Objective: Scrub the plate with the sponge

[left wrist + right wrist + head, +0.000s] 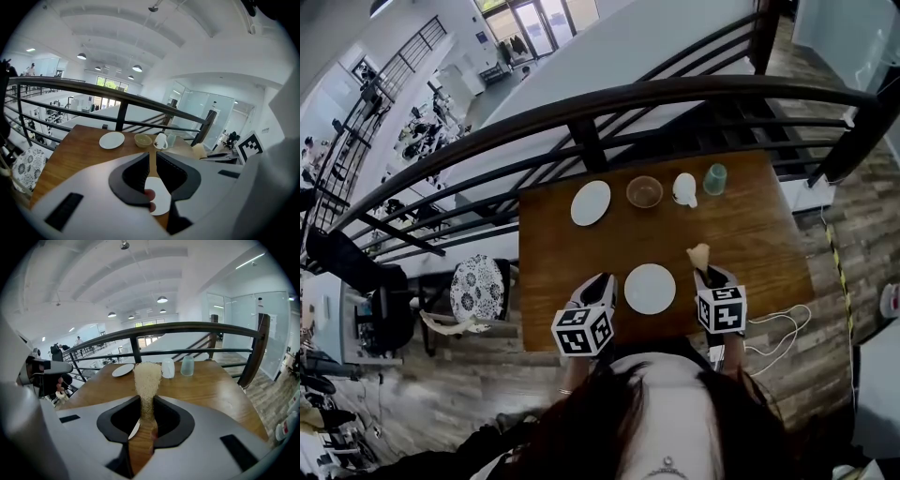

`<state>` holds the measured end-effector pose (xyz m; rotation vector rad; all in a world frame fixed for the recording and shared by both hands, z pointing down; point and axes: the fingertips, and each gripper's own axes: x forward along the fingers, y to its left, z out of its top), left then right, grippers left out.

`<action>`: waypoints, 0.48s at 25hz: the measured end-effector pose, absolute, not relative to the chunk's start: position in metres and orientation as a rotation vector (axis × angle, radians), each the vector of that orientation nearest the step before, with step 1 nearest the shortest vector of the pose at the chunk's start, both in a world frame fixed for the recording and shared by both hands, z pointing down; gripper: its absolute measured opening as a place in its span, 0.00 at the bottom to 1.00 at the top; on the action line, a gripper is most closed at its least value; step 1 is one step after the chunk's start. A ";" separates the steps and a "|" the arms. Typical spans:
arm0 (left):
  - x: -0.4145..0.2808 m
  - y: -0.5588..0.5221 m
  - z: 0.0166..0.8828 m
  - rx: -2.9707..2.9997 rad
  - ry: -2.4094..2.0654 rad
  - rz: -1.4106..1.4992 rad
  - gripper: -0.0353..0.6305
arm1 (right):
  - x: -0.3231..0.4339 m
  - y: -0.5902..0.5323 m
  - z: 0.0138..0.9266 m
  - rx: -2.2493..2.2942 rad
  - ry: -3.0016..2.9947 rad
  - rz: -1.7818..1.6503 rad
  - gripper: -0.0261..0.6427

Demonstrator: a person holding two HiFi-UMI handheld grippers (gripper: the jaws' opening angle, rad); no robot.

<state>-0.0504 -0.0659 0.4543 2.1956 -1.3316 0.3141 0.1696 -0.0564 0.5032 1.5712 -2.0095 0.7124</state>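
A white plate (650, 288) lies on the wooden table (562, 262) near its front edge, between my two grippers. My right gripper (706, 272) is shut on a pale yellow sponge (698, 254), which sticks up beyond the jaws just right of the plate. In the right gripper view the sponge (147, 376) is pinched at its lower end and a sliver of the plate (134, 429) shows below the jaws. My left gripper (606, 279) hovers at the plate's left edge. Its jaws stand a narrow gap apart with nothing between them, and the plate (159, 197) shows beneath them.
At the table's far side stand a second white plate (591, 202), a brown bowl (644, 191), a white mug (684, 188) and a green glass (715, 178). A dark railing (675, 94) runs behind the table. A patterned stool (477, 287) is at the left, cables (778, 328) lie at the right.
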 end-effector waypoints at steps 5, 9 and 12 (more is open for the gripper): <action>-0.051 -0.068 0.454 2.198 -1.330 0.313 0.14 | 0.165 -0.058 0.503 1.561 -2.012 0.711 0.19; -0.053 -0.066 0.456 2.198 -1.329 0.319 0.14 | 0.162 -0.056 0.505 1.552 -2.010 0.708 0.19; -0.057 -0.065 0.456 2.193 -1.328 0.317 0.14 | 0.159 -0.056 0.503 1.553 -2.009 0.706 0.19</action>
